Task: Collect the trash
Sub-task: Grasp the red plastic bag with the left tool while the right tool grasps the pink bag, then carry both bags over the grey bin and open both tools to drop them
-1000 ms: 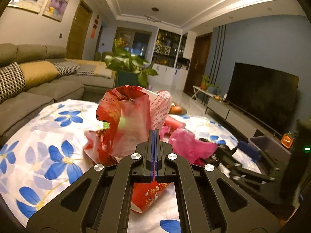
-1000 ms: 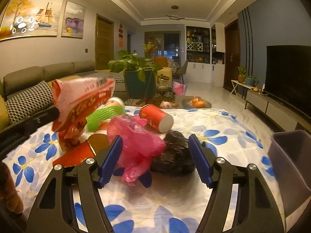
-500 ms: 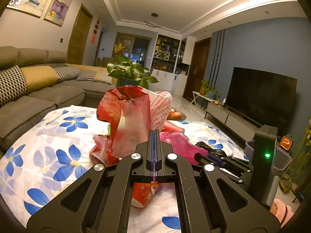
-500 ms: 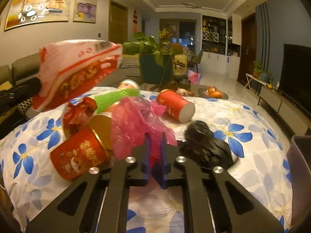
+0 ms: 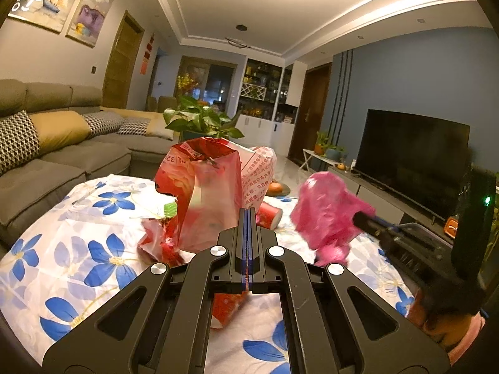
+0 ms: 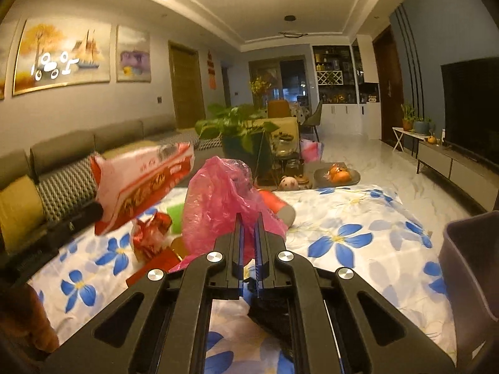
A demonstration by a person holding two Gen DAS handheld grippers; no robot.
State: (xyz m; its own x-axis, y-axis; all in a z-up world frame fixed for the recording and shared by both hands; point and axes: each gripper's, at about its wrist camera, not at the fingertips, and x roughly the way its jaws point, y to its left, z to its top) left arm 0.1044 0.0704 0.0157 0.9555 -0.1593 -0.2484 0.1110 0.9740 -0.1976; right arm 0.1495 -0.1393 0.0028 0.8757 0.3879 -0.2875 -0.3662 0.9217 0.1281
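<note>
Nearest my lenses, my left gripper [image 5: 248, 218] is clamped on a red-and-white printed plastic snack bag [image 5: 212, 187], held up off the table, and my right gripper [image 6: 248, 227] pinches a crumpled pink plastic bag [image 6: 224, 199], lifted as well. Below them a red foil wrapper [image 6: 149, 237] and a red paper cup [image 5: 269, 218] lie on the blue-flowered white tablecloth [image 6: 343, 233]. A grey plastic bin [image 6: 471, 255] stands at my right, a potted green plant [image 6: 240, 124] farther back.

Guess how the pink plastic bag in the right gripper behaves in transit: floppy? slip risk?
Likely floppy: the pink plastic bag bunches and droops around the right gripper, crumpled rather than holding shape. Probably very light, since thin translucent film hangs lifted off the table. Slip risk seems modest; the film is pinched between nearly closed fingers.
</note>
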